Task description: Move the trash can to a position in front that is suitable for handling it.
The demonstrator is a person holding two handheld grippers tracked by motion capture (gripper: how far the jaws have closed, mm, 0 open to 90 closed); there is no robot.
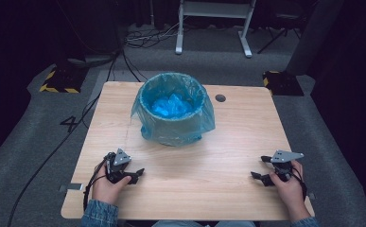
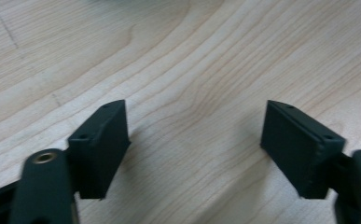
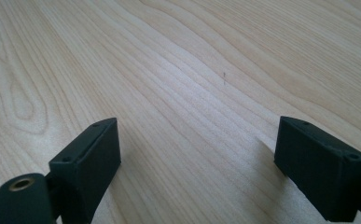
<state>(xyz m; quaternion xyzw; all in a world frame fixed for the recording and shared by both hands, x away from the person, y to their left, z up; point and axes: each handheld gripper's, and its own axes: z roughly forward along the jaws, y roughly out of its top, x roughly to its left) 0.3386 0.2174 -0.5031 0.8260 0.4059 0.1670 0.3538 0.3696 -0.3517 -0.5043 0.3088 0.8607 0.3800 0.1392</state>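
Observation:
A round bin (image 1: 173, 126) lined with a blue plastic bag (image 1: 172, 105) stands at the middle back of the wooden table (image 1: 218, 156). My left gripper (image 1: 135, 175) rests near the front left of the table, held by a hand, pointing right; its jaws stand wide apart over bare wood, as the left gripper view (image 2: 194, 135) shows. My right gripper (image 1: 260, 167) lies near the front right, pointing left, jaws also wide apart with nothing between them, seen close in the right gripper view (image 3: 197, 154). Both grippers are well in front of the bin.
A small dark round hole (image 1: 220, 98) sits in the tabletop right of the bin. Cables (image 1: 124, 56) trail over the grey floor behind and to the left. A white table frame (image 1: 213, 23) stands farther back.

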